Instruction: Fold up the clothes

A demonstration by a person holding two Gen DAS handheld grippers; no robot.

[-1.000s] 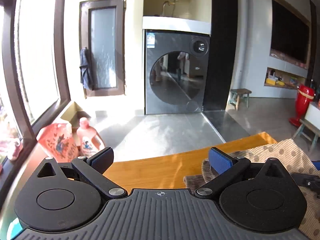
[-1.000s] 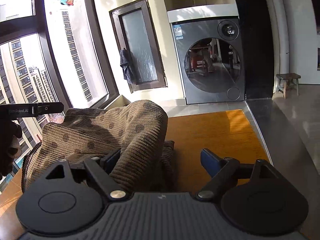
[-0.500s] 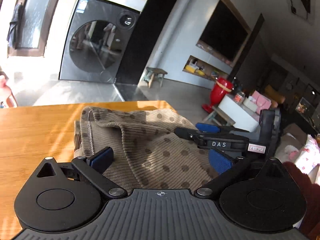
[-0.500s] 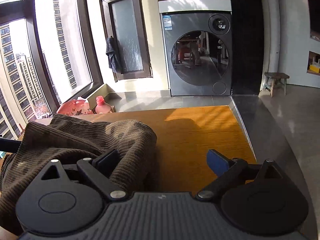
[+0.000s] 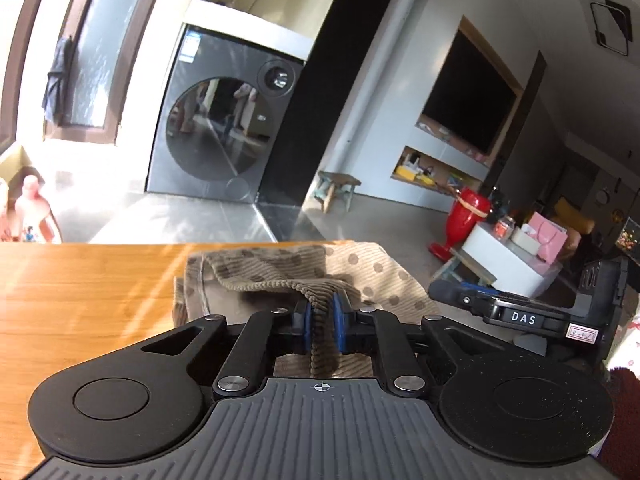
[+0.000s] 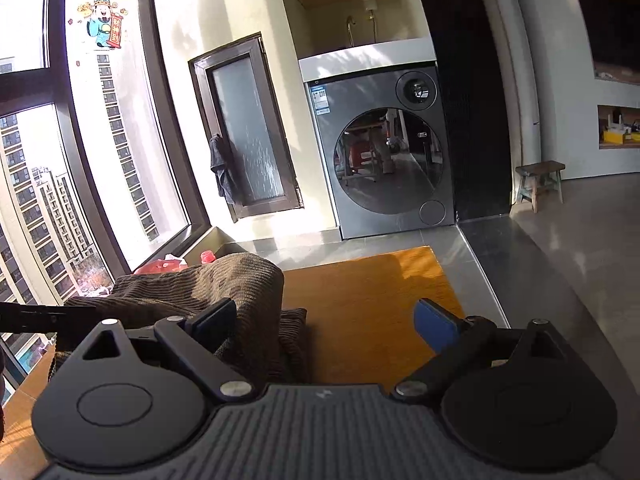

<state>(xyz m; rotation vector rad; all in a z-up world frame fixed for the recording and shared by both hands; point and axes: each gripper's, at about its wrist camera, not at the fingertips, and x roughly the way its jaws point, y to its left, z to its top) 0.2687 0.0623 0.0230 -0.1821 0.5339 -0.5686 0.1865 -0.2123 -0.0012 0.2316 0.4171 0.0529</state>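
Pinching garment (image 5: pixel 320 332) fold between left claw (image 5: pixel 321 322) pads.

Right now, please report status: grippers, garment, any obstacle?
Left gripper shut on dotted corduroy garment. Right gripper open, beside it. Garment crumpled on wooden table. No obstacle seen.

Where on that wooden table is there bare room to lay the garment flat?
Bare table lies left of the dotted garment, and more between it and the far edge. It is crowded at the garment, where the left gripper pinches a fold beside the right gripper.
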